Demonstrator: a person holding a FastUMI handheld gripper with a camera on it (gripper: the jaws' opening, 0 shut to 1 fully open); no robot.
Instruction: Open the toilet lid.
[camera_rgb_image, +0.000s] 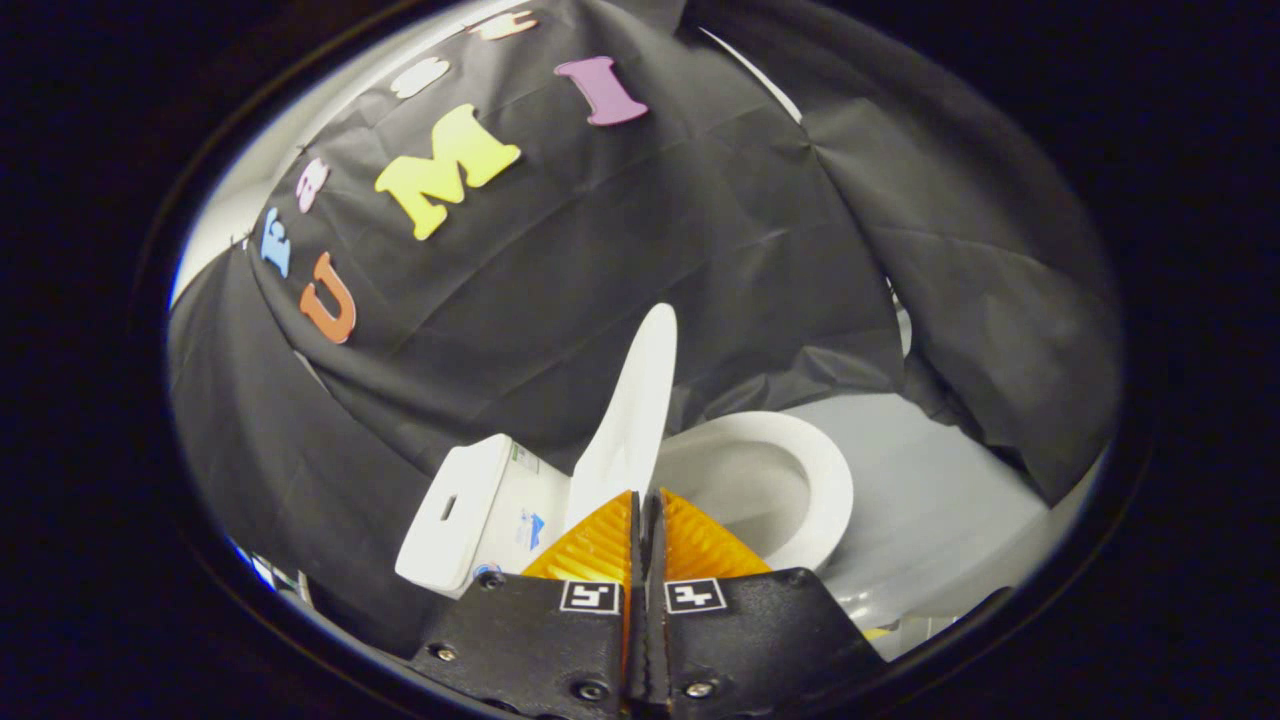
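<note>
A white toilet stands just beyond my fingers. Its lid (636, 410) is raised, seen nearly edge-on, standing between the tank (455, 510) and the open seat ring and bowl (800, 470). My gripper (646, 496) is shut, the two fingers pressed together with no gap. The tips sit right at the lid's lower edge, and the left finger covers that edge. I see nothing held between the fingers.
Black cloth (620, 250) hangs close behind and around the toilet. Pale grey floor (950, 500) lies beyond the bowl. The view is rolled, so the toilet appears tipped on its side.
</note>
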